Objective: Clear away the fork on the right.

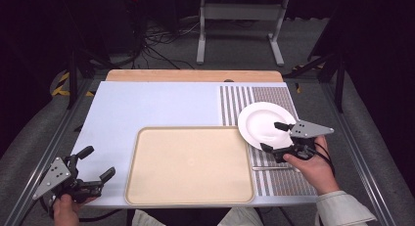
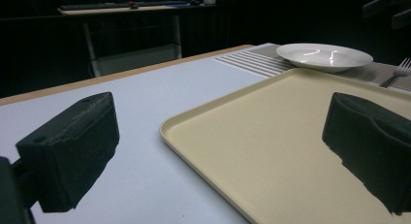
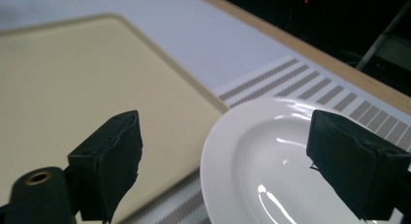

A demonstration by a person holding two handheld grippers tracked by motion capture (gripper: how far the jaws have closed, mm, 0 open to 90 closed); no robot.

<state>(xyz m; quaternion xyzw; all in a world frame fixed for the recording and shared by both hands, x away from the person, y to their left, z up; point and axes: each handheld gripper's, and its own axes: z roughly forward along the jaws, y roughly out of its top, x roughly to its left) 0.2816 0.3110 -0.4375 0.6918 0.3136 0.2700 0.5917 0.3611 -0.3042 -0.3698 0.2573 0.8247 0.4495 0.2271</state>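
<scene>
The round white ceramic plate sits flat on the grey-and-white striped placemat near the right edge of the table, its left rim reaching past the mat's left border to just above the far right corner of the tray; being round, it has no long axis, and its hollow faces straight up. The right gripper hovers at the plate's near right rim with its jaws spread wide, one over the plate's well and the other outside the near rim, closing on nothing. Just left of the plate lies the large beige rectangular plastic tray, its long side running along the table's near edge. In the left gripper view a metal fork rests on the mat behind the tray, its tines pointing towards the plate. Well apart, at the table's near left corner, the left gripper is held with jaws spread, holding nothing, aimed across the tray.
</scene>
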